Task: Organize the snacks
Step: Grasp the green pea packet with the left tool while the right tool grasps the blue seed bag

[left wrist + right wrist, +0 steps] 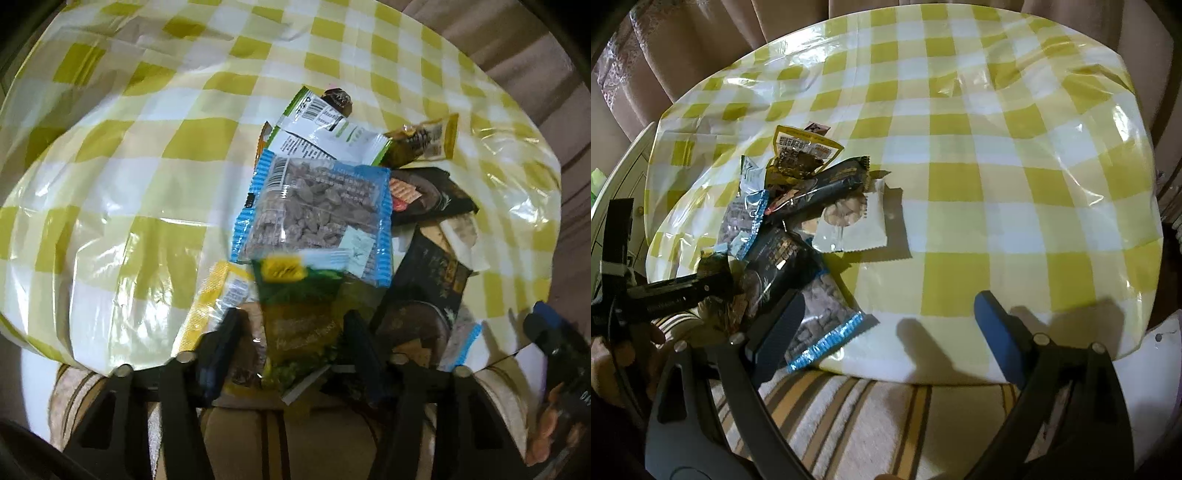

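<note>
A green-and-yellow packet sits between the fingers of the left claw at the near edge of the bench — blurred, and whether the pads actually pinch it I cannot tell. Just beyond it lies a blue-edged clear bag of brown pieces, topping a heap: a white-and-green pouch behind, black packets to the right, a yellow-edged wrapper to the left. A white sachet of pale rounds lies at the heap's right side. The right claw is spread wide over bare checked cloth — its left finger crosses a second blue-edged bag.
</note>
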Action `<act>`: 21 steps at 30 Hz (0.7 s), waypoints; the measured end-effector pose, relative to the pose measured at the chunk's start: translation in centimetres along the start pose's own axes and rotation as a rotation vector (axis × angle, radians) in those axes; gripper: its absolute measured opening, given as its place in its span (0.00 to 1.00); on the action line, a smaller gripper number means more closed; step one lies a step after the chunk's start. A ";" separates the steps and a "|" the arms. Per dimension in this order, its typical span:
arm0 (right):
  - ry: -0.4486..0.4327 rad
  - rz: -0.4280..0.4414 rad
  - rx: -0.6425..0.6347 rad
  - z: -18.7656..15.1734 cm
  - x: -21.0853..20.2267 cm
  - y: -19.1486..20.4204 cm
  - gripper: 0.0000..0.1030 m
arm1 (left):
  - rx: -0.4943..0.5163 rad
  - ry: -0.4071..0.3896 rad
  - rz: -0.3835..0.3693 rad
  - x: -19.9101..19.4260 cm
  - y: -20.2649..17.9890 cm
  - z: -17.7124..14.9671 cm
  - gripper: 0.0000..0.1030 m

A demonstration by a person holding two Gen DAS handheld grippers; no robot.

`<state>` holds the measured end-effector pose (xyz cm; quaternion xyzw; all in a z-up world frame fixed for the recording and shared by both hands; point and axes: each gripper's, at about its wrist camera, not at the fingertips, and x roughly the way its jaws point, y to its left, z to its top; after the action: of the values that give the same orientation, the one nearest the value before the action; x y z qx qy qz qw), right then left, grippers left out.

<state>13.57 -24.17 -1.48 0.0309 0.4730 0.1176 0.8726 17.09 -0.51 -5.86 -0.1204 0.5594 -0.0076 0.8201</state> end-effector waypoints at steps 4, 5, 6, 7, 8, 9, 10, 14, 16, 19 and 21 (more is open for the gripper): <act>0.007 0.005 -0.027 0.2 0.5 1.0 0.91 | -0.018 -0.015 -0.027 -0.2 0.5 -0.1 0.40; 0.007 0.005 -0.034 0.2 0.5 1.2 0.91 | -0.026 -0.019 -0.038 -0.3 0.7 -0.2 0.40; 0.008 0.005 -0.038 0.1 0.5 1.3 0.91 | -0.032 -0.025 -0.049 -0.5 1.0 -0.3 0.40; 0.009 0.005 -0.042 0.1 0.5 1.4 0.91 | -0.036 -0.029 -0.058 -0.6 1.0 -0.5 0.40; 0.009 0.005 -0.043 0.1 0.5 1.5 0.91 | -0.042 -0.035 -0.069 -0.7 1.2 -0.6 0.40; 0.010 0.006 -0.040 0.0 0.5 1.4 0.91 | -0.047 -0.041 -0.080 -1.0 1.4 -0.8 0.40; 0.011 0.006 -0.034 0.0 0.5 1.3 0.91 | -0.053 -0.046 -0.091 -1.1 1.6 -1.0 0.40; 0.023 0.010 -0.035 -0.1 0.7 1.4 0.91 | -0.075 -0.076 -0.117 -2.1 2.5 -1.6 0.39; 0.043 0.010 -0.055 -0.2 1.0 1.8 0.91 | -0.089 -0.096 -0.130 -2.7 2.9 -1.9 0.39; 0.057 0.003 -0.104 -0.4 1.4 2.8 0.91 | -0.110 -0.128 -0.154 -3.6 3.5 -2.4 0.39; 0.070 -0.003 -0.140 -0.6 1.6 3.5 0.91 | -0.125 -0.148 -0.170 -4.4 4.1 -2.9 0.39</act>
<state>13.29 -20.43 -2.53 -0.0352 0.4939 0.1503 0.8557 12.30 3.61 -3.63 -0.2184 0.4845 -0.0330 0.8465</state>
